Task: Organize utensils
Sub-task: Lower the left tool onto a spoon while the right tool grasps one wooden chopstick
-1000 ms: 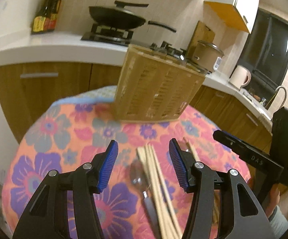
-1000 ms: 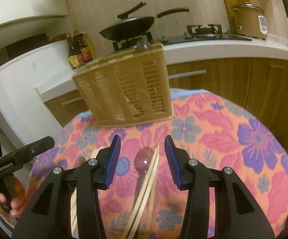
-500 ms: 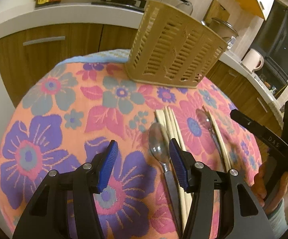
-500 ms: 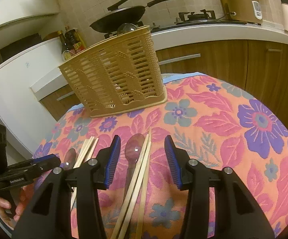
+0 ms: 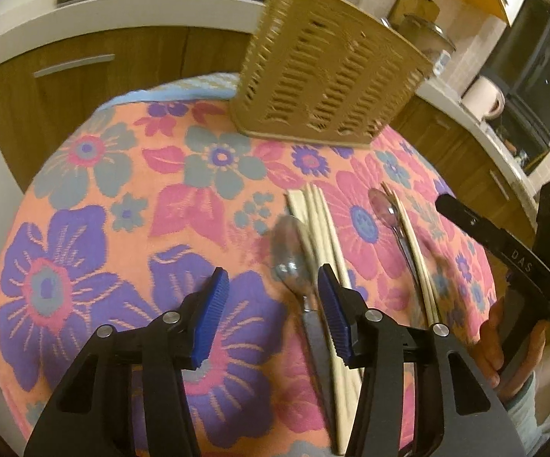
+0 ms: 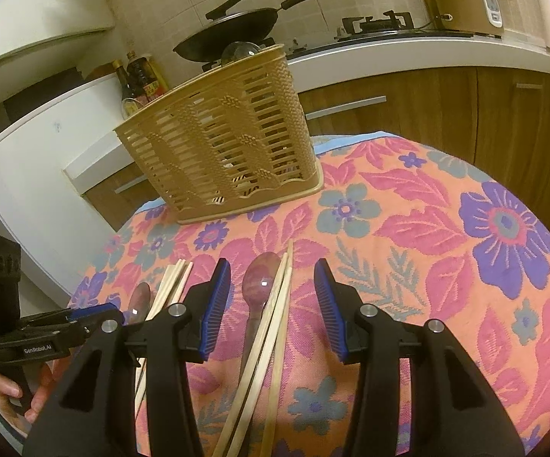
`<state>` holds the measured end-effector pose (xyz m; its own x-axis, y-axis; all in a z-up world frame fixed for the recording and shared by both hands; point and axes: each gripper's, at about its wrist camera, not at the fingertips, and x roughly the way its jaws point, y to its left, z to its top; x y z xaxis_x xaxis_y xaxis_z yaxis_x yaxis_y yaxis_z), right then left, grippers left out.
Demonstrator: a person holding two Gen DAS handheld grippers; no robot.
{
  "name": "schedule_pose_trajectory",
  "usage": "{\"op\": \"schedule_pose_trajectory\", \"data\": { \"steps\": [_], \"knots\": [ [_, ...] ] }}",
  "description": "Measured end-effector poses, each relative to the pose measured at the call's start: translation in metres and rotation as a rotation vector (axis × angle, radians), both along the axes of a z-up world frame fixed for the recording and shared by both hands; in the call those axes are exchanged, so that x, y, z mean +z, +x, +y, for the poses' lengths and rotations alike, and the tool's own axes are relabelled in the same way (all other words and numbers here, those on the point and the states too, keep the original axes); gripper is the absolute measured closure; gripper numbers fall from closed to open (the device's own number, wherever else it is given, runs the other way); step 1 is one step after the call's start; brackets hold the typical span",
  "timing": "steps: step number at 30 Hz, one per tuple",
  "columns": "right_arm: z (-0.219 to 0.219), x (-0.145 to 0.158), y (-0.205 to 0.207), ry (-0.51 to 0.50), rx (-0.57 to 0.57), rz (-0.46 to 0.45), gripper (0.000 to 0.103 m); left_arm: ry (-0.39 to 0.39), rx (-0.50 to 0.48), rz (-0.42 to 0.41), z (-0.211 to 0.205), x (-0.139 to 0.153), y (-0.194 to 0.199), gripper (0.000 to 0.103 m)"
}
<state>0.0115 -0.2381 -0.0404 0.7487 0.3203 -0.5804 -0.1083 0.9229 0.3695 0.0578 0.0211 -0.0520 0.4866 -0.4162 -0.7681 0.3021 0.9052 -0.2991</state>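
A tan slatted utensil basket (image 5: 328, 87) (image 6: 221, 144) stands at the far side of the floral tablecloth (image 5: 103, 236). Two sets of utensils lie on the cloth. In the left wrist view a metal spoon (image 5: 292, 262) and pale chopsticks (image 5: 324, 228) lie by my open left gripper (image 5: 271, 316), just inside its right finger. In the right wrist view a second spoon (image 6: 261, 278) and chopsticks (image 6: 275, 312) lie between the fingers of my open right gripper (image 6: 273, 308). The left gripper (image 6: 84, 316) shows at the lower left there, over the first spoon (image 6: 139, 301).
Behind the table runs a kitchen counter (image 6: 389, 49) with a wok (image 6: 237, 34), sauce bottles (image 6: 141, 83), a rice cooker (image 6: 465, 0) and wooden cabinets (image 6: 427, 114). The table edge drops off at left (image 5: 4, 266) and right (image 6: 541, 228).
Both grippers have lowered toward the table and tilted down. The left one has shifted left, so the spoon and chopsticks now lie by its right finger. The utensils have not moved.
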Motion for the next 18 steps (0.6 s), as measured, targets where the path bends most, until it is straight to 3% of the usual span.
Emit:
{"op": "schedule_pose_trajectory", "data": {
  "steps": [4, 8, 12, 15, 18],
  "knots": [
    [0.000, 0.000, 0.000, 0.003, 0.004, 0.000, 0.061, 0.147, -0.024, -0.012, -0.022, -0.002, -0.003, 0.067],
    [0.000, 0.000, 0.000, 0.009, 0.006, 0.004, 0.061, 0.259, -0.038, -0.029, -0.038, -0.002, -0.007, 0.067],
    [-0.001, 0.000, 0.000, 0.012, 0.000, 0.002, 0.061, 0.330, -0.055, -0.043, -0.047, -0.003, -0.010, 0.067],
    [-0.006, -0.002, 0.003, 0.029, -0.009, 0.041, 0.061, 0.350, -0.061, -0.058, -0.046, -0.003, -0.011, 0.084],
    [-0.013, -0.006, 0.003, 0.047, -0.012, 0.095, 0.065, 0.335, -0.048, -0.065, -0.040, -0.002, -0.011, 0.094]
  ]
}}
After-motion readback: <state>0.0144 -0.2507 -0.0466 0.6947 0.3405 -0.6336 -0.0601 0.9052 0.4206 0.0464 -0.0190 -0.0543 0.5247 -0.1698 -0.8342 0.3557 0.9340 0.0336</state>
